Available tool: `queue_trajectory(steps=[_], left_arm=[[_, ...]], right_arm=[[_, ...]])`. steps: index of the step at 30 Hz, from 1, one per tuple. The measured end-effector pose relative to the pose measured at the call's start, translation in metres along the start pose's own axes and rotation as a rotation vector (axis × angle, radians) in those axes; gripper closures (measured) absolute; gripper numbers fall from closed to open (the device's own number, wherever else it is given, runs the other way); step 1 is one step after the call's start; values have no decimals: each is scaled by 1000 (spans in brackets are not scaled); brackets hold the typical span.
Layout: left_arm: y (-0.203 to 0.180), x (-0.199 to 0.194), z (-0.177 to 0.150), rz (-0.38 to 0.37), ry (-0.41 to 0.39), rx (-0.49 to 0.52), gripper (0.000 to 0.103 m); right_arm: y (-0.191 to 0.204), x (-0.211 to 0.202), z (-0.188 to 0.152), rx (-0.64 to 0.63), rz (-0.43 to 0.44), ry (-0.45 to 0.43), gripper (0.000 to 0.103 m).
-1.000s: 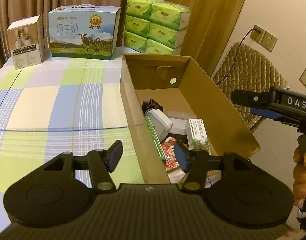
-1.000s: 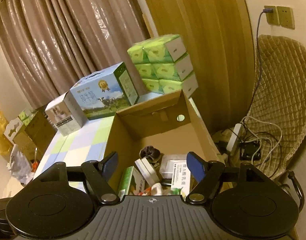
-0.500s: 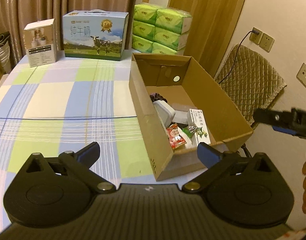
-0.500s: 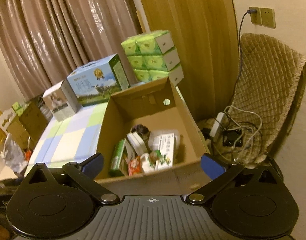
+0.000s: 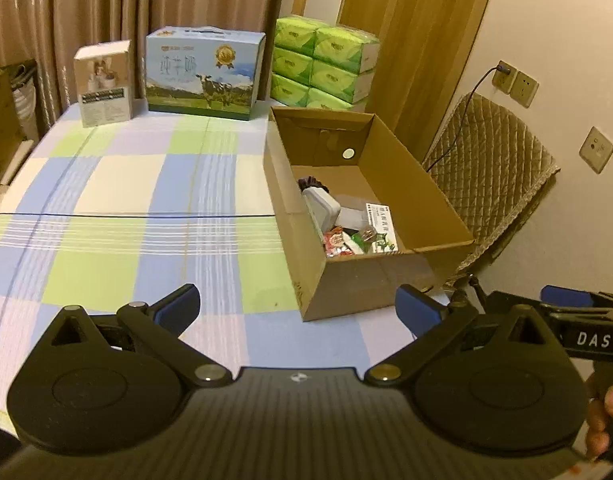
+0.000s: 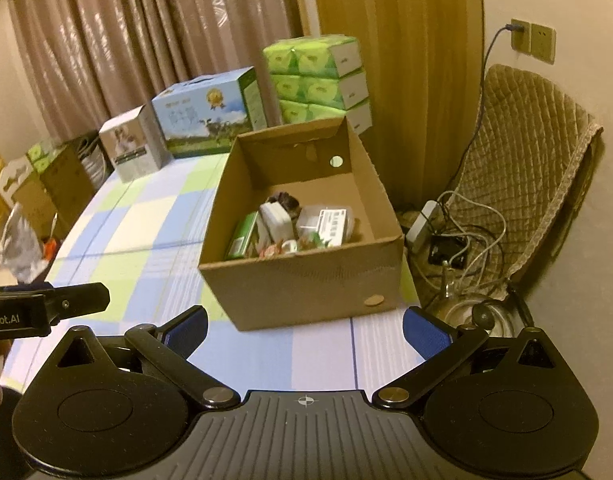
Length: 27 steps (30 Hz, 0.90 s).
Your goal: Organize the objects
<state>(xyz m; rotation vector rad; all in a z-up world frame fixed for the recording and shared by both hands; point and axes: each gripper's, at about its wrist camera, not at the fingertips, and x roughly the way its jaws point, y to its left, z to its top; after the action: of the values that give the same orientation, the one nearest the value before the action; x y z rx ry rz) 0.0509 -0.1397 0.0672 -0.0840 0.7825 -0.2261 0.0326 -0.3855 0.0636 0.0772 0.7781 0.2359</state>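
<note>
An open cardboard box stands on the right side of the checked tablecloth. Inside it lie several small items: a white box, a white case, a green pack and red snack packets. My left gripper hangs open and empty over the cloth in front of the box. My right gripper is open and empty too, just short of the box's near wall. Each gripper shows at the edge of the other's view.
A blue milk carton box, a small white box and stacked green tissue packs stand along the table's far edge. A quilted chair with cables and a power strip sits to the right. Boxes and bags crowd the left floor.
Both grippers pulled back from over the box interior, and their jaws spread from partly closed to fully wide. The box now lies ahead of the fingertips in both views.
</note>
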Motion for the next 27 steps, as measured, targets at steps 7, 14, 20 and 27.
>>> queue_trajectory(steps=[7,14,20,27], left_arm=[[0,-20,-20,36,0,36,1],[5,-30,-32,42,11,36,1],[9,-33,-37,53,20,34,1],[11,-32,-40,61,26,29,1]], right_arm=[[11,-8,-13,-38,-5,28,2],[18,-12,-19,-60,10,43,2],[19,-10,-19,-55,6,46,2],[20,-9,-19,-51,7,45,2]])
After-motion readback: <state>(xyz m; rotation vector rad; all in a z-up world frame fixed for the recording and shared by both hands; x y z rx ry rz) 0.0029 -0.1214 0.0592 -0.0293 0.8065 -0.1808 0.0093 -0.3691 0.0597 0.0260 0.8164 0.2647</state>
